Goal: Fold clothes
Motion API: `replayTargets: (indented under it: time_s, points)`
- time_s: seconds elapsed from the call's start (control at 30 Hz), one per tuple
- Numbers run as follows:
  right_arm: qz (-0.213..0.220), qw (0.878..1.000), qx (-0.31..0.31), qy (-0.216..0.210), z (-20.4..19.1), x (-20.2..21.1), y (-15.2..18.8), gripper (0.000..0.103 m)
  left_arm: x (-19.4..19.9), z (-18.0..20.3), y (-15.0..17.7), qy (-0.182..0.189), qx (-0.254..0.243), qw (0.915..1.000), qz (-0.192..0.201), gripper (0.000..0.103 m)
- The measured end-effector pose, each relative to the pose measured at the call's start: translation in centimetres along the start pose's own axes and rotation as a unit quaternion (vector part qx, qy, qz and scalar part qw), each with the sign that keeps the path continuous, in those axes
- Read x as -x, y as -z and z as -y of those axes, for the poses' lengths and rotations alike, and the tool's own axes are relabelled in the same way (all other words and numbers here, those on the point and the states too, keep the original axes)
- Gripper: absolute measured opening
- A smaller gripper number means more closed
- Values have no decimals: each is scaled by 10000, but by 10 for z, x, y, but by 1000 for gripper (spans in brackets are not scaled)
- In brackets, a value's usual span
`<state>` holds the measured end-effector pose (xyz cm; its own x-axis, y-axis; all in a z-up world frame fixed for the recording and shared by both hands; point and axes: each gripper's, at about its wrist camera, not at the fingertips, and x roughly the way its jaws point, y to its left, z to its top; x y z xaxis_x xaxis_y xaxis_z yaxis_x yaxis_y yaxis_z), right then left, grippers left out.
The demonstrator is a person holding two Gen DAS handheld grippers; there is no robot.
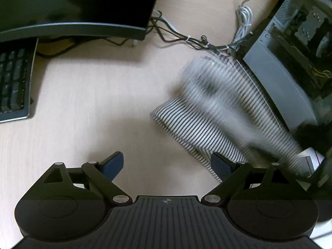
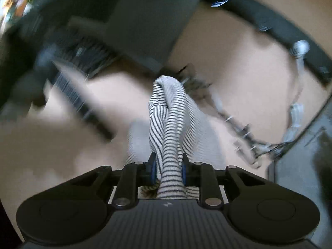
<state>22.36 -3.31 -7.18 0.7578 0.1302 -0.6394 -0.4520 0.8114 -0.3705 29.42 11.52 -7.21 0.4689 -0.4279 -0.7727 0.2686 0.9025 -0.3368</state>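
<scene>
The right gripper is clenched on the black-and-white striped knit garment: a twisted bunch of the cloth passes between its blue-padded fingers and rises ahead of them, with more striped fabric hanging blurred behind. The left gripper hangs released, fingers spread wide above the pale wooden desk, holding nothing. The garment's edge lies on the desk just ahead of and to the right of its right finger; one lifted part is blurred. Farther off sit a dark keyboard at left, a black monitor, a tangle of black and white cables, and a glass-sided computer case at right.
</scene>
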Motion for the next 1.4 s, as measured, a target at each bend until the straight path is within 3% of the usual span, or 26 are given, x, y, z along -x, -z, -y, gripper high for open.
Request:
replayTargets:
  time_s: [0.13,0.23,0.33,0.4,0.47,0.5,0.63,0.7,0.83,0.97,1.1,1.27,1.4]
  points:
    - [-127,9991,373,149,-36,-14,6,31,2,1,-4,-32,-11,9999,101,95]
    - [-196,9982,516,233,-44,-19,5,33,16,3,-11,9,88,9987,499,94]
    - [-217,9973,620,336,-51,-22,4,34,34,11,-26,429,64,9937,1037,94]
    - [-191,9965,719,384,-56,-22,6,35,35,24,-37,845,-132,9898,1139,94]
    - [-165,9973,655,283,-53,-20,6,39,19,35,-45,1163,-286,9884,934,94]
    - [-141,9984,534,131,-47,-18,4,47,8,38,-47,1192,-316,9891,799,93]
    - [92,9965,-391,-727,-4,9,-1,56,-33,38,-41,838,-410,9952,299,89]
    - [249,9906,-908,-992,25,25,-3,70,-37,41,-37,747,-646,9947,283,90]
    - [235,9847,-1467,-909,59,22,5,76,-38,43,-35,715,-736,9943,278,92]
    - [-221,9892,-1223,-780,41,-14,27,78,-40,39,-35,748,-777,9939,243,95]
    - [-140,9892,-1331,-602,24,-17,30,79,-46,35,-36,749,-854,9931,275,97]
    - [-72,9739,-1924,-1202,59,0,28,85,-49,34,-35,771,-973,9915,388,99]
    - [179,9602,-2517,-1197,110,14,29,87,-47,36,-31,756,-1002,9912,418,99]
